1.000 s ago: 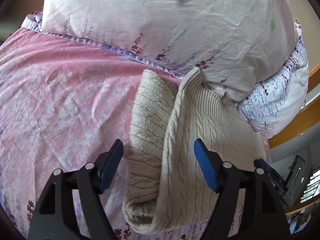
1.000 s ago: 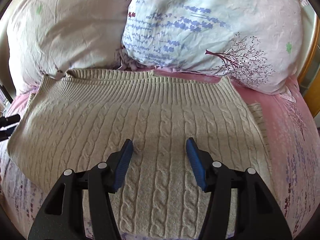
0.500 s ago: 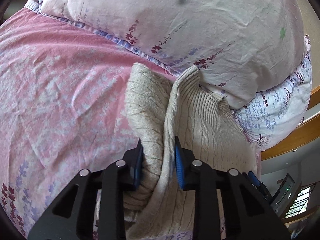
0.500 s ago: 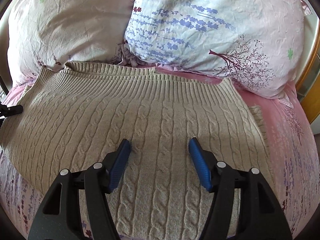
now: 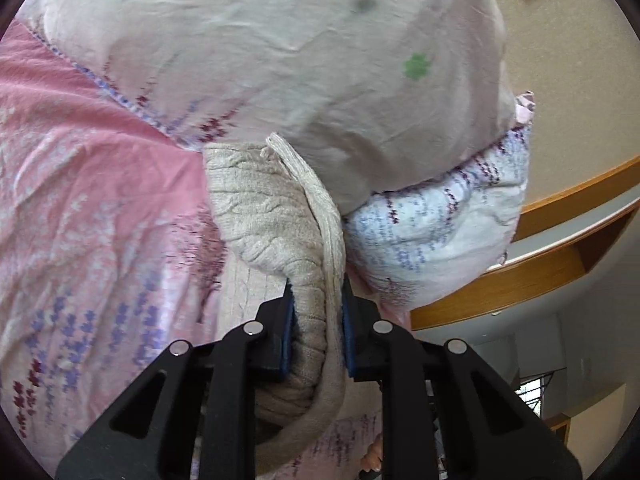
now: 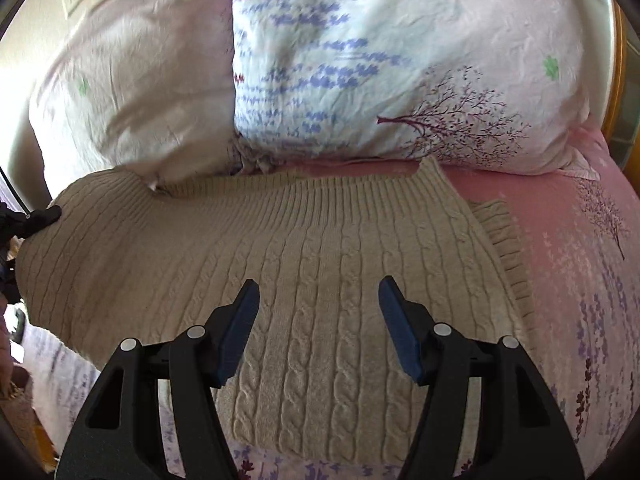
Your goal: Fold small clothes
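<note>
Lying spread across a pink flowered bedsheet (image 6: pixel 568 216), the beige cable-knit sweater (image 6: pixel 320 280) has its ribbed hem toward two pillows at the head of the bed. Its left edge is bunched and lifted off the sheet, gathered into a thick fold that runs between the blue pads of the left claw (image 5: pixel 316 320). That claw is closing, its pads already pressing on the knit from both sides, so it is grasping the sweater's side edge. In the right wrist view the tip of the left claw shows at the far left, against the raised edge of the sweater.

The right claw (image 6: pixel 320 320) hangs over the middle of the sweater with its jaws released and well apart; nothing is between its fingers (image 6: pixel 400 332), and whether they touch the knit cannot be told.

Beyond the hem, a pale pink pillow (image 6: pixel 132 92) sits on the left and a white pillow with purple sprigs and a tree print (image 6: pixel 400 72) on the right, both touching or just overlapping the sweater's far edge. A wooden bed frame (image 5: pixel 560 216) curves past the pillows, against a tan wall (image 5: pixel 568 60).
</note>
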Available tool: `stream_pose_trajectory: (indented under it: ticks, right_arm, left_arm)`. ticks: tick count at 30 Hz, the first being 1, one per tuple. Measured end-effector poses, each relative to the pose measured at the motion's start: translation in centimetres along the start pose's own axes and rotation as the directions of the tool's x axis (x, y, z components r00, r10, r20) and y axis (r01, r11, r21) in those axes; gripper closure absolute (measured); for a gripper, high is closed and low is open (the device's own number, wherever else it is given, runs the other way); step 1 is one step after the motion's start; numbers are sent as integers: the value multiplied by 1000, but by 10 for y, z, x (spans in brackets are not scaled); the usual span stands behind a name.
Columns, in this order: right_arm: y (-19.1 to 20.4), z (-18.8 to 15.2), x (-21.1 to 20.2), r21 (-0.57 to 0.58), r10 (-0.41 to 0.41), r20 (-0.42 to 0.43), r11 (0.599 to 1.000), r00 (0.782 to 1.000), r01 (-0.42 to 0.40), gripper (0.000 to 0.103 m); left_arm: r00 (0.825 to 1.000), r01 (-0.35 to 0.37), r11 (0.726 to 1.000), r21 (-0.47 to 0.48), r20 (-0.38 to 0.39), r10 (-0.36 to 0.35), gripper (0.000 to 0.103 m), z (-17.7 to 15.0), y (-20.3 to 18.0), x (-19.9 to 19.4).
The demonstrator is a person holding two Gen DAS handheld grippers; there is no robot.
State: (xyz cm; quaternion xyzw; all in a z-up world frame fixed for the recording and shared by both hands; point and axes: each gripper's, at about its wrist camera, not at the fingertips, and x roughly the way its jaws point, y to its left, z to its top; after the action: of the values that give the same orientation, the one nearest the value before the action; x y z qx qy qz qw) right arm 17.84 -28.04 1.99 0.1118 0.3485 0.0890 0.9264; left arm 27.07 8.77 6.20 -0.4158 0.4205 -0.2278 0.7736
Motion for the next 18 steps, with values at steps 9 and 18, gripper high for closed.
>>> stream_pose_trajectory:
  ticks: [9,18]
  right_arm:
    - [-42,1,-19,127,148,14,981,989,-148,39]
    - [-90,-1,-32,272,321,48,907,946,-322,35]
  left_arm:
    - [984,112,993,48,-142,-104,85,-33,-66,86]
    - [952,194,979,69,-252,-171,86,-72,-105,159]
